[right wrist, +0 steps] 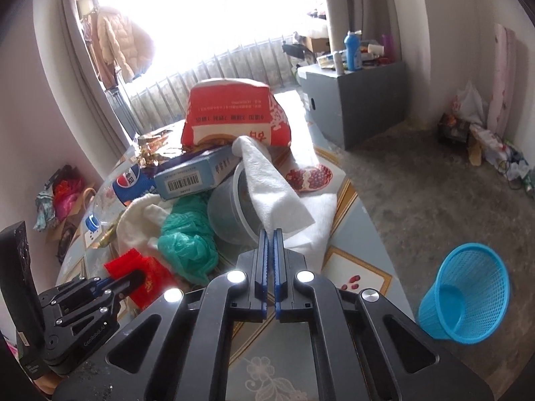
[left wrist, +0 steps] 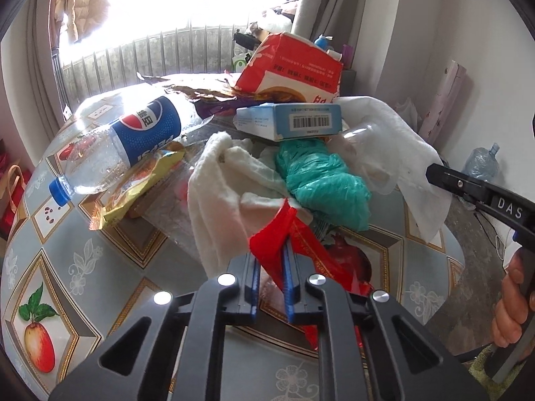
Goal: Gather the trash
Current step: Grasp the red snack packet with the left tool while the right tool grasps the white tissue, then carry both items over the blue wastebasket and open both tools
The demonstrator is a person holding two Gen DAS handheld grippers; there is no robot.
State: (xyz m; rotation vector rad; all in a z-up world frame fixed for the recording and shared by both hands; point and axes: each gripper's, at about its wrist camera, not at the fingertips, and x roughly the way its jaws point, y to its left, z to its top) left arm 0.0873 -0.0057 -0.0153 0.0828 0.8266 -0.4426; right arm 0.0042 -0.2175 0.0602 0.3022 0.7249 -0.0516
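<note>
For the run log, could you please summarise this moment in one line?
left hand-held gripper: shut on red wrapper | right hand-held gripper: shut on white tissue

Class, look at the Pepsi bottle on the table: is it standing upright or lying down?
Lying down: the Pepsi bottle rests on its side, cap toward the table edge.

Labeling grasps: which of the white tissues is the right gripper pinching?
The flat white tissue draped over the clear plastic cup, clamped in the right gripper; the crumpled one lies untouched.

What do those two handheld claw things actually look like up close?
Each is a black plastic frame with cut-out openings, round silver bolts and two slim fingers edged in toothed blue pads, as on the left gripper and the right gripper. Seen from the side, the right one carries white letters "DAS"; the left one's body has small screws and faint lettering.
</note>
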